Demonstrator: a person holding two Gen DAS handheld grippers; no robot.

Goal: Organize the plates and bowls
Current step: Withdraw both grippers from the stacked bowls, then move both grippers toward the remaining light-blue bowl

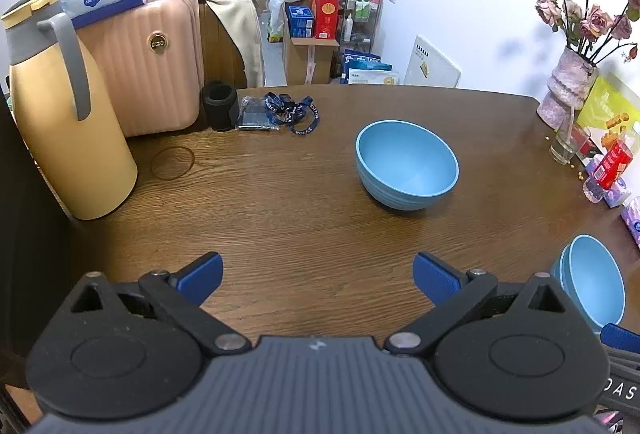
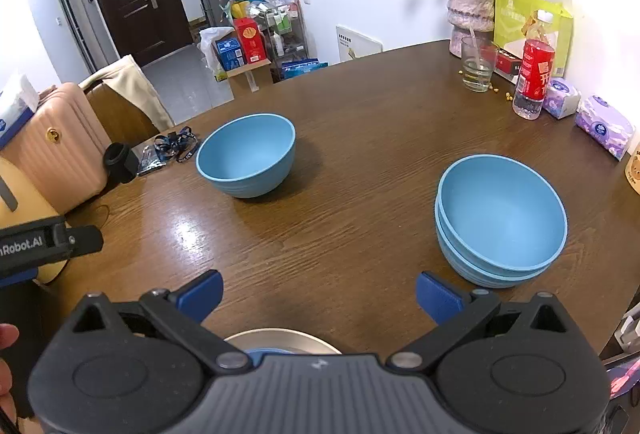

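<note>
A single blue bowl (image 1: 407, 164) (image 2: 247, 154) stands upright in the middle of the brown wooden table (image 1: 280, 210) (image 2: 360, 162). Two more blue bowls sit nested in a stack (image 2: 500, 220) (image 1: 592, 280) toward the right. My left gripper (image 1: 318, 280) is open and empty, hovering over bare table short of the single bowl. My right gripper (image 2: 319, 296) is open too, with the stack just ahead to its right. Under the right gripper shows the rim of a metal plate (image 2: 282, 340) with something blue on it, mostly hidden.
A yellow thermos jug (image 1: 68, 122), a pink suitcase (image 1: 152, 62), a black cup (image 1: 219, 105) and a blue lanyard (image 1: 292, 110) crowd the far left. A vase of dried roses (image 2: 470, 6), a glass (image 2: 478, 68), a red-labelled bottle (image 2: 534, 74) and tissue packs (image 2: 604, 126) line the right edge.
</note>
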